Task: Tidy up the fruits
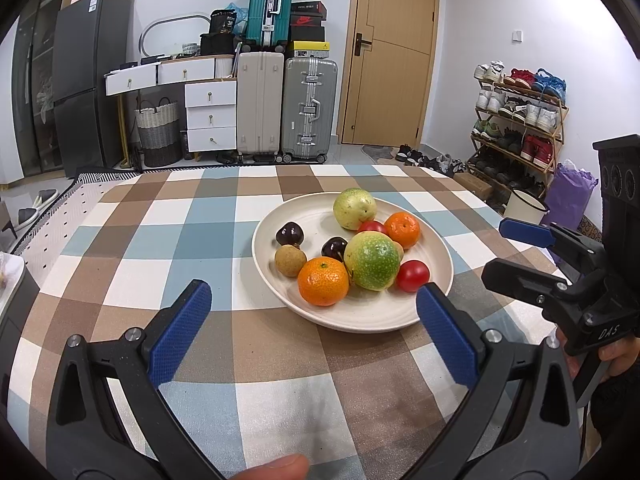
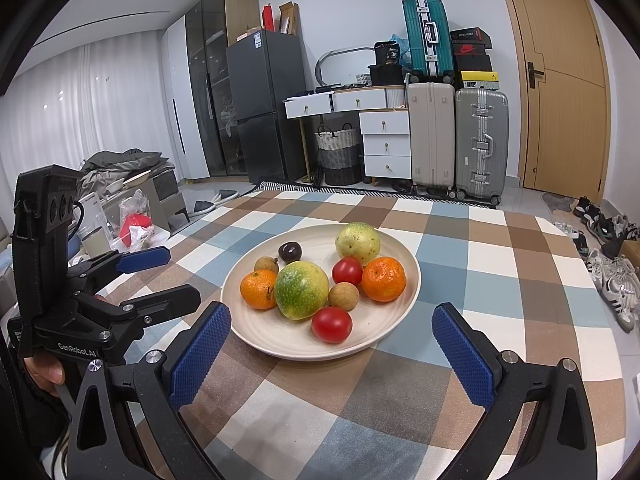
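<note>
A cream plate (image 1: 360,318) (image 2: 280,342) sits on the checked tablecloth and holds several fruits: two oranges (image 1: 323,281) (image 2: 383,279), two green-yellow fruits (image 1: 372,260) (image 2: 301,289), two red tomatoes (image 1: 412,275) (image 2: 332,324), dark plums (image 1: 289,233) (image 2: 289,251) and brown longans (image 1: 290,260) (image 2: 343,296). My left gripper (image 1: 314,312) is open and empty, just short of the plate's near rim; it also shows in the right wrist view (image 2: 160,274), left of the plate. My right gripper (image 2: 332,340) is open and empty at the plate's near edge; it also shows in the left wrist view (image 1: 516,248), right of the plate.
The checked tablecloth (image 1: 200,220) covers the whole table. Suitcases (image 1: 286,108), white drawers (image 1: 210,116) and a dark fridge (image 1: 86,80) stand beyond the far edge. A shoe rack (image 1: 520,120) is at the right. A cluttered side area (image 2: 128,216) lies left of the table.
</note>
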A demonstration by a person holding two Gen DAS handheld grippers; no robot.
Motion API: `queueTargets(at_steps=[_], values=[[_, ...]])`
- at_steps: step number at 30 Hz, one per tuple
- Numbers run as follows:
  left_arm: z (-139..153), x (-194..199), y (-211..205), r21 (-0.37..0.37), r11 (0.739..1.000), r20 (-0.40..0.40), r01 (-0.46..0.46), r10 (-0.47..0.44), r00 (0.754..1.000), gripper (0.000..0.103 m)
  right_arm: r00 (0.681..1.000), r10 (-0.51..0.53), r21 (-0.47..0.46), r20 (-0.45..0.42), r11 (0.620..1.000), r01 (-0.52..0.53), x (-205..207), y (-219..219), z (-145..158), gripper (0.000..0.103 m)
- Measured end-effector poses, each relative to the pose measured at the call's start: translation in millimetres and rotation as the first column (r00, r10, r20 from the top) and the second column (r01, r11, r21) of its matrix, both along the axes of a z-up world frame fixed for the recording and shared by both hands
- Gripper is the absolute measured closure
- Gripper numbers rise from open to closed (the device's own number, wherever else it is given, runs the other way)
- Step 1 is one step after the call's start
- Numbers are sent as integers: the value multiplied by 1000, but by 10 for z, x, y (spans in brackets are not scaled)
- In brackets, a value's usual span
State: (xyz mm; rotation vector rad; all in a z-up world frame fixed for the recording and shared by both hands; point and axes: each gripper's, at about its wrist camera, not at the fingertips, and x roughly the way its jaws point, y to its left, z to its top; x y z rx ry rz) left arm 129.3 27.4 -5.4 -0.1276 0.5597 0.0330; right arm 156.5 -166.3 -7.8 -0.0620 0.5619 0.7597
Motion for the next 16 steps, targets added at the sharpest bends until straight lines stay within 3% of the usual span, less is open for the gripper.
queueTargets(at_steps=[16], values=[[33,4,-24,6,1000,14,7,-7,1000,1,1000,0,0,-1,1000,0,-10,-3,0,0]])
